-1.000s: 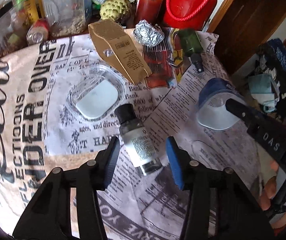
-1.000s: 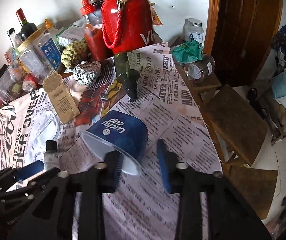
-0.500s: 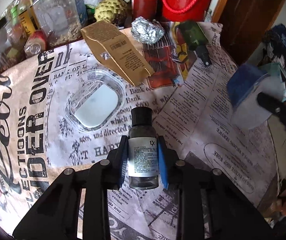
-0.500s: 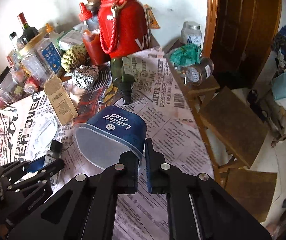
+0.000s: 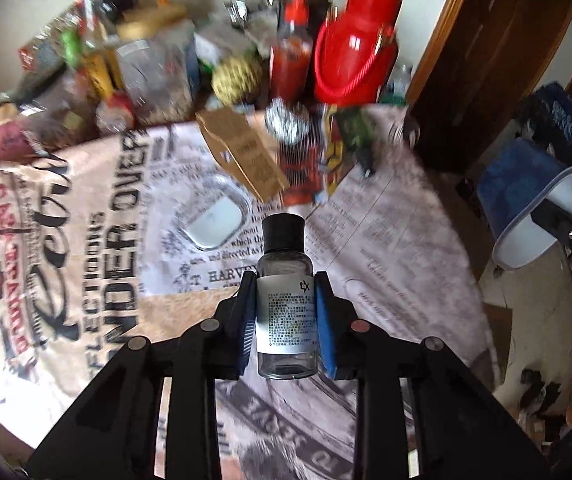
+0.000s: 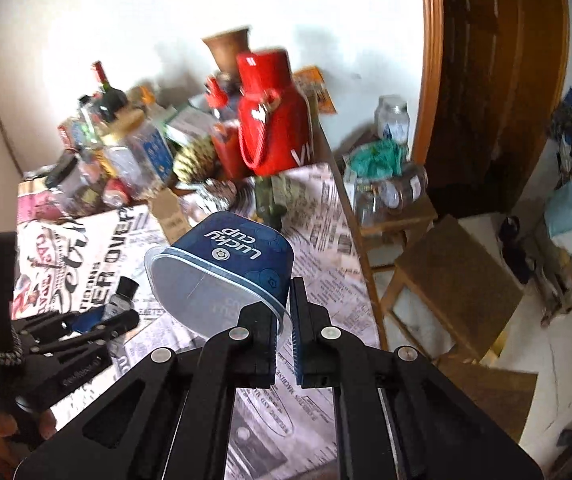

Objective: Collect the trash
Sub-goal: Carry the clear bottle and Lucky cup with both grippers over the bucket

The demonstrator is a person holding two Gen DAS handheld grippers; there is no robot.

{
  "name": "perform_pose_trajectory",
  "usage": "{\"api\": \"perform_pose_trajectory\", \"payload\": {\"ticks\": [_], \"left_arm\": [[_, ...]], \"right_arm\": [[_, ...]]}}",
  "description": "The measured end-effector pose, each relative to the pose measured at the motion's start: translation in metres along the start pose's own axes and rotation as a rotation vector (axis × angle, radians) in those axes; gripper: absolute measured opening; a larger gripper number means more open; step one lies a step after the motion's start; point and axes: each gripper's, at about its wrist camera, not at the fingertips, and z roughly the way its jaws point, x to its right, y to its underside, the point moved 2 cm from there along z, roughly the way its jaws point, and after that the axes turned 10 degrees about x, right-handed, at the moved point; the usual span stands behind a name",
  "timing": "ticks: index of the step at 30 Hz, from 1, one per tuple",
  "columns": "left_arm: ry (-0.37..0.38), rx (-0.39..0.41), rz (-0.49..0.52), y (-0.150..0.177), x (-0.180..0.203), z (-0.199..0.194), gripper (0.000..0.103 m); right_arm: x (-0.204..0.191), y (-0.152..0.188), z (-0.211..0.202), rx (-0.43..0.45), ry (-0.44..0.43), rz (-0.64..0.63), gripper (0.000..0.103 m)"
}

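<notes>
A lived-in home, at a cluttered table beside a doorway.

A table (image 5: 397,240) under a newspaper-print cloth stands against a plain white wall (image 6: 146,20), its far edge crowded with household things: a red flask (image 6: 272,114) with a cord handle, a red sauce bottle (image 5: 291,64), a wine bottle (image 6: 106,88), food jars and boxes, a ball of foil (image 5: 287,122). To the right a dark wooden door (image 6: 493,80) sits in a varnished frame. Near it are low wooden stools (image 6: 457,276), the farther one bearing glass jars (image 6: 393,114) and a green bag. Bags and cloths are heaped on the floor at the far right.
</notes>
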Motion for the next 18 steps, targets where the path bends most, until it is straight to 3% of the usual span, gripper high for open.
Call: {"api": "perform_pose_trajectory", "payload": {"ticks": [9,18], "left_arm": [[-0.053,0.227,-0.118,-0.005,-0.001,-0.126,0.027],[-0.098,0.417,-0.114,0.009,-0.009,-0.236,0.027]], "right_arm": [[-0.017,-0.017,-0.073,0.121,-0.083,-0.121,0.006],[-0.044,-0.02,-0.138,0.236,-0.154,-0.16,0.006]]}}
